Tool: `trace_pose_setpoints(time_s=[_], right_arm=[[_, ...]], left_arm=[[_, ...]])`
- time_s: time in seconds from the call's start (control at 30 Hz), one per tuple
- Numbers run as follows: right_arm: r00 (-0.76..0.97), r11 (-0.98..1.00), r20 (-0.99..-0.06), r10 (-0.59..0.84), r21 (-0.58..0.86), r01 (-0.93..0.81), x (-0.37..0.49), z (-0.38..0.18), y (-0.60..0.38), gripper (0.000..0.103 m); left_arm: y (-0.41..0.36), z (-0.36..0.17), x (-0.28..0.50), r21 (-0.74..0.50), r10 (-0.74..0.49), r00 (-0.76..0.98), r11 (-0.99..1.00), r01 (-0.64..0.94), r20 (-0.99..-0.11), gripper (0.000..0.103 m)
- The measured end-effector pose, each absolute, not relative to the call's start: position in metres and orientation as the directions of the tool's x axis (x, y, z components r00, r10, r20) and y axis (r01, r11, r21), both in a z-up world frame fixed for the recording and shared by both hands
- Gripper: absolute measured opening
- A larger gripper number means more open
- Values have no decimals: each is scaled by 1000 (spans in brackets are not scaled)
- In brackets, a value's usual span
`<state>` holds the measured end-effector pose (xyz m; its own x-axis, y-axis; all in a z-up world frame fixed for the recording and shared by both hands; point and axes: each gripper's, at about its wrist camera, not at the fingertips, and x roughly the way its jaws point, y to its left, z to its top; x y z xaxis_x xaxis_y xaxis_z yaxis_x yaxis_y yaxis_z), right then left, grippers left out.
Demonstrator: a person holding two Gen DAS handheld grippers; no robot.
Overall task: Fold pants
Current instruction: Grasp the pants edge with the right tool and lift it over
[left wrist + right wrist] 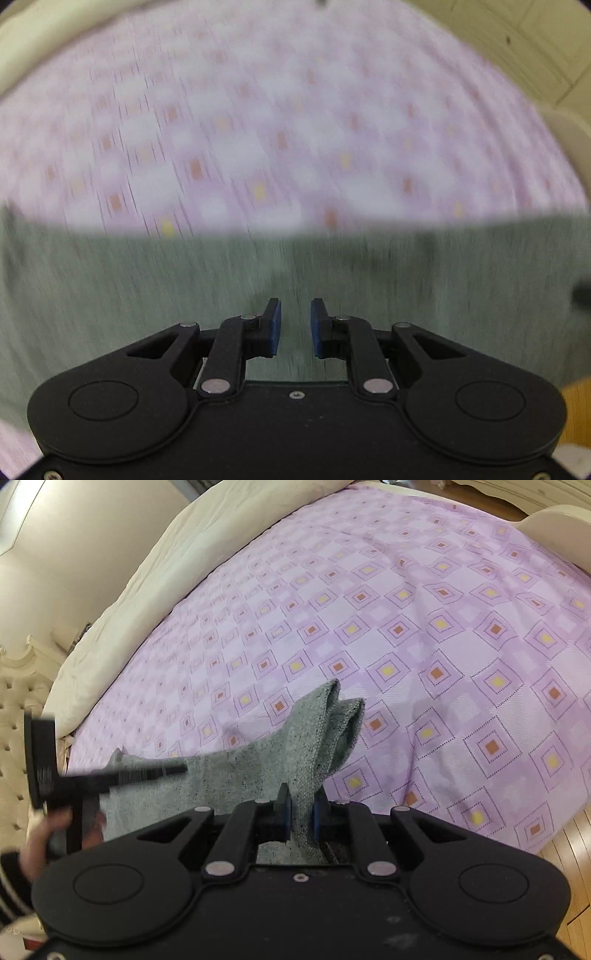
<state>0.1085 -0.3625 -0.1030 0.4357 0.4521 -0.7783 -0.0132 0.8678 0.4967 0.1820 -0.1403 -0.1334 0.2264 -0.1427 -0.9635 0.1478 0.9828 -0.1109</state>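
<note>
Underneath, a bed [461, 635] is covered by a lilac bedspread [406, 590] printed with yellow and orange squares; a cream pillow [155, 572] is laid along its far edge, and wooden flooring [576, 853] is seen at the right. Grey pants [258, 771] are spread on the bedspread. A fold of them is pinched by the right gripper [300, 818], jaws closed. The left gripper [295, 328] is held over the pants [147, 288], jaws parted and nothing gripped.

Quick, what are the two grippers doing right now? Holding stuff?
Left gripper: open, holding nothing, above the gray pants.
Right gripper: closed on a fold of the gray pants.
</note>
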Motion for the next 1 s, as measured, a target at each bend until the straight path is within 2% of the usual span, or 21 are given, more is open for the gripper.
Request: trace_pose_setpoints(time_s=[0.1, 0.3, 0.37, 0.4, 0.5, 0.73, 1.0], right_arm=[[446, 875, -781, 438, 485, -11, 103, -97, -358, 12], [457, 886, -786, 417, 463, -13, 98, -84, -349, 12], [454, 895, -795, 403, 446, -14, 98, -80, -342, 12], [450, 898, -799, 399, 440, -16, 98, -77, -337, 12], [437, 904, -809, 393, 427, -23, 100, -69, -320, 12], [417, 889, -798, 435, 455, -56, 108, -42, -235, 12], [385, 852, -765, 517, 501, -149, 118, -61, -66, 12]], left_arm=[[-142, -155, 161, -86, -109, 179, 987, 134, -978, 22], [-138, -136, 140, -94, -135, 250, 981, 170, -959, 23], [-134, -148, 142, -94, -130, 203, 980, 177, -971, 22], [-133, -157, 144, -110, -139, 149, 976, 188, -979, 22], [-122, -147, 145, -152, -194, 167, 960, 234, -967, 22], [-20, -118, 148, -210, -227, 258, 973, 93, -939, 23], [96, -105, 147, -149, -162, 290, 987, 65, -943, 23]])
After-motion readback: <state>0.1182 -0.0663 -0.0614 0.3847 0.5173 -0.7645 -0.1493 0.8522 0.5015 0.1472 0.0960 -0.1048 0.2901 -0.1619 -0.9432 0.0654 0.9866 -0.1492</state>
